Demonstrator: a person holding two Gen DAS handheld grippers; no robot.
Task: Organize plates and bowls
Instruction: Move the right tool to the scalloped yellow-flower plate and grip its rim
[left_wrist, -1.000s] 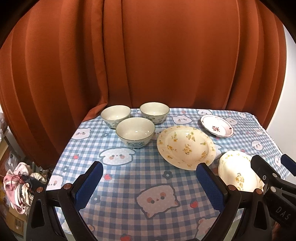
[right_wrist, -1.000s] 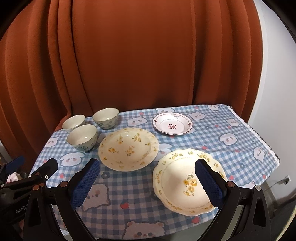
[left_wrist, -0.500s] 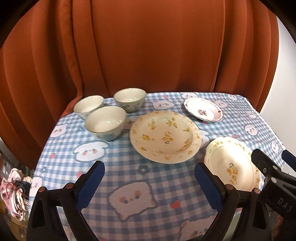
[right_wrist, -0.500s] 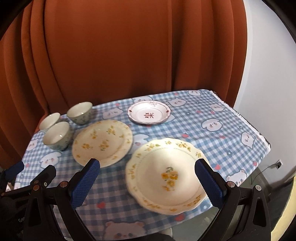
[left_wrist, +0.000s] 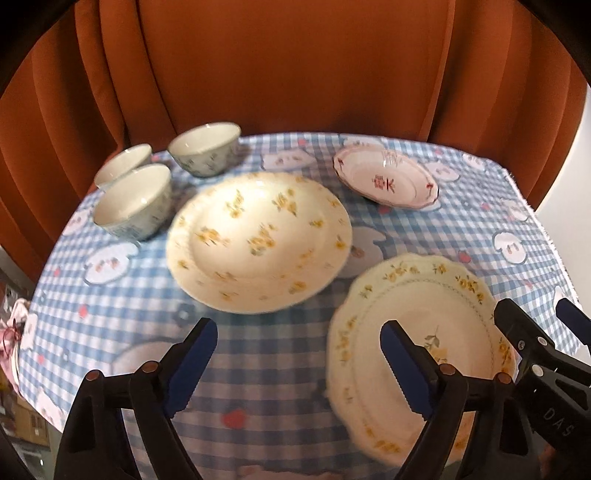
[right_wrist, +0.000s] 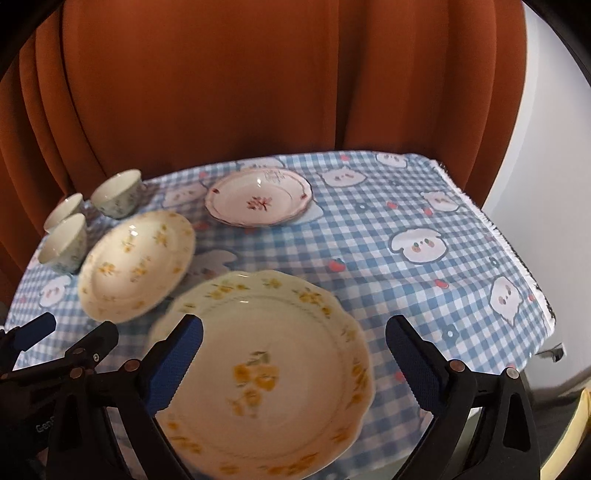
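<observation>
Three pale bowls (left_wrist: 136, 201) stand together at the back left of the checked tablecloth (left_wrist: 258, 350). A round yellow-flowered plate (left_wrist: 258, 240) lies in the middle, a small red-patterned plate (left_wrist: 386, 181) at the back right, and a scalloped yellow-flowered plate (right_wrist: 266, 373) at the front right. My left gripper (left_wrist: 299, 354) is open and empty above the cloth, between the two yellow plates. My right gripper (right_wrist: 295, 358) is open and empty, its jaws spread over the scalloped plate. The right gripper's fingers also show in the left wrist view (left_wrist: 524, 332).
An orange curtain (left_wrist: 295, 66) hangs close behind the table. The table's right edge (right_wrist: 517, 251) drops off beside a white wall. Pink cloth items (left_wrist: 11, 332) lie below the table's left edge.
Both grippers have moved forward and to the right, closer to the table. The scalloped plate now lies between the right gripper's jaws; the plates and bowls have not moved.
</observation>
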